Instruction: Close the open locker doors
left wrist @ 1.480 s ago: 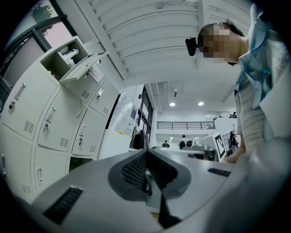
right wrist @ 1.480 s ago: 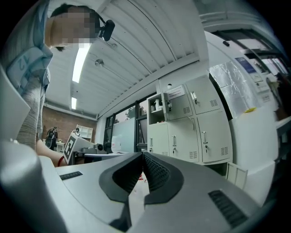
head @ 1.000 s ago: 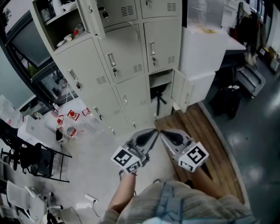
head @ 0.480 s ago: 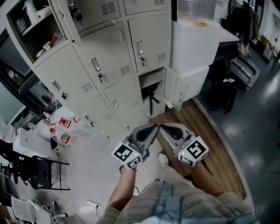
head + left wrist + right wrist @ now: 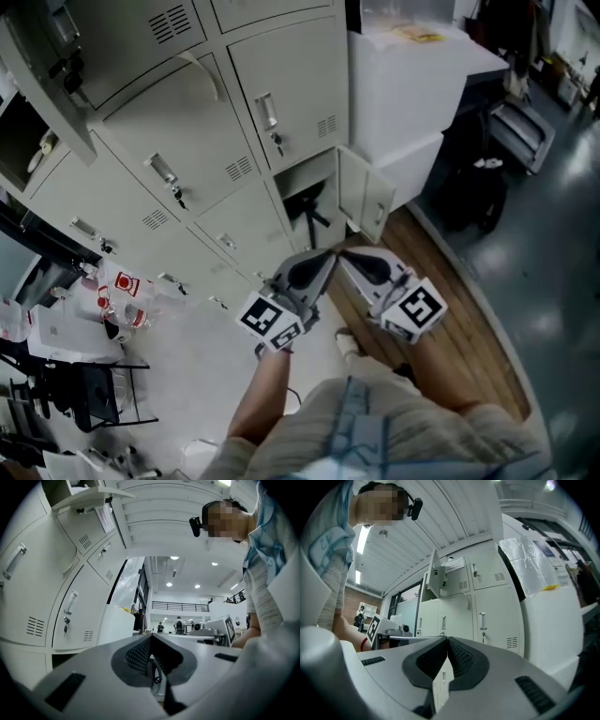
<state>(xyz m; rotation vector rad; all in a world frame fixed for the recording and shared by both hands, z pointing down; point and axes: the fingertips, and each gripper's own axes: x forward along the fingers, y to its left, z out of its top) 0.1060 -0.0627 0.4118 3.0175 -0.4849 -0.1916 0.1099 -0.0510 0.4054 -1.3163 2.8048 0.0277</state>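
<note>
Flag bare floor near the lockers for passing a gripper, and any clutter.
Bare: the white floor between the lockers and the person, and the wooden strip right of the open bottom door. Crowded: bottles and packets plus a black rack at left; a black bag by the white cabinet.

The person is walking in toward the lockers (image 5: 197,159), and they are swelling across the head view. The low door (image 5: 367,195) is coming up just ahead of the left gripper (image 5: 325,256) and right gripper (image 5: 345,256). The bottles (image 5: 120,292) are sliding leftward. A shoe (image 5: 347,344) is stepping into view below the grippers.
</note>
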